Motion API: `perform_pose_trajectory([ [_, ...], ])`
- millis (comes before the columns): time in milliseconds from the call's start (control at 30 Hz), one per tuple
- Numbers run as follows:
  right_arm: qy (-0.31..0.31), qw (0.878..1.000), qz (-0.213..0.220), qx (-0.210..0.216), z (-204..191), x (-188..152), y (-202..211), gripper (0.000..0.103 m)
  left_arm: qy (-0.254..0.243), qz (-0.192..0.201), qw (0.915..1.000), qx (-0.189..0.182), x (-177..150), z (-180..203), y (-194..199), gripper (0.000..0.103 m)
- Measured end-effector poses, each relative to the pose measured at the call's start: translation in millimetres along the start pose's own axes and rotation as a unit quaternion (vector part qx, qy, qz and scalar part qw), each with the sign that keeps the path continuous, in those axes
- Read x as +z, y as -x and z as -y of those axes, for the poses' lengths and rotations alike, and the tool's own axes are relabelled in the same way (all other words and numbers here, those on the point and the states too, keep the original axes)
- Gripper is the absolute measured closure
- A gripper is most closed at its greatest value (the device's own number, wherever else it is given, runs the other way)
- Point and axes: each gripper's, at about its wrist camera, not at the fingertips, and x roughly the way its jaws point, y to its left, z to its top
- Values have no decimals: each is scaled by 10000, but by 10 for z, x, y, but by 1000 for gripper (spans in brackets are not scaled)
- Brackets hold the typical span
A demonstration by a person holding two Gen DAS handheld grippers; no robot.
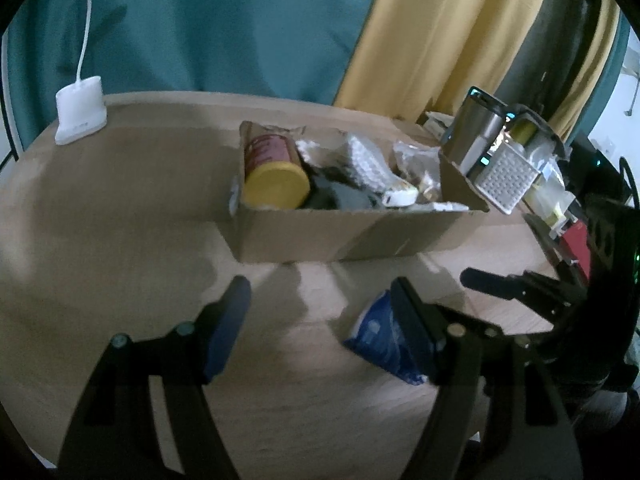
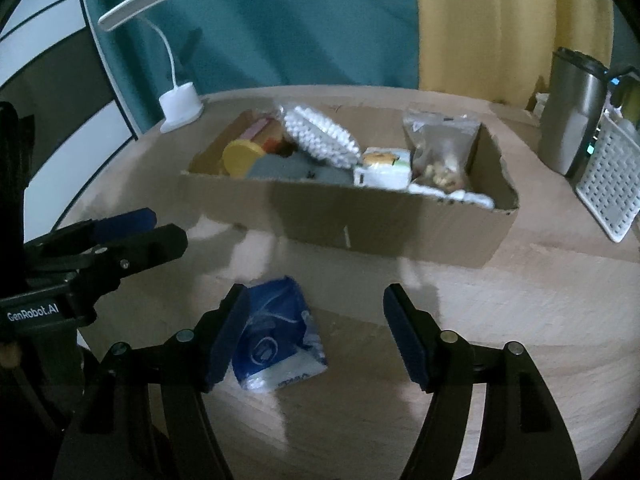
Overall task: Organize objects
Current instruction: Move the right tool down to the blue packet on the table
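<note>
- Both grippers hung apart-jawed over the table point(image 1: 100, 208), clasping nothing: left gripper point(image 1: 320, 312), right gripper point(image 2: 316, 316).
- The blue packet point(image 2: 276, 336) lay in front of the cardboard box point(image 2: 400, 224).
- Only the right view showed the whole packet and the lamp head point(image 2: 134, 6).
- The left view half hid it behind a finger.

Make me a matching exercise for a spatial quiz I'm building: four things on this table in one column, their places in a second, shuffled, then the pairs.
Things:
1. blue packet
2. lamp
3. yellow-lidded jar
4. grater

Places:
A. inside the cardboard box, at its left end
B. on the table right of the box, beside the steel tumbler
C. on the table in front of the box
D. at the table's far left edge, by the teal curtain

Pairs: 1-C, 2-D, 3-A, 4-B
</note>
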Motion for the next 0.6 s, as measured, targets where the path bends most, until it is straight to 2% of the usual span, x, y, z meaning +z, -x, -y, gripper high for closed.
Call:
perform_pose_trajectory([
  [100, 72, 9999, -98, 25, -48, -43, -61, 29, 9, -29, 10000, 18, -40, -25, -9, 29],
  [167, 78, 9998, -139, 81, -75, -69, -94, 21, 23, -63, 10000, 31, -65, -48, -17, 29],
  [600, 276, 9983, -475, 187, -205, -178, -289, 21, 127, -220, 9997, 34, -171, -136, -124, 30],
])
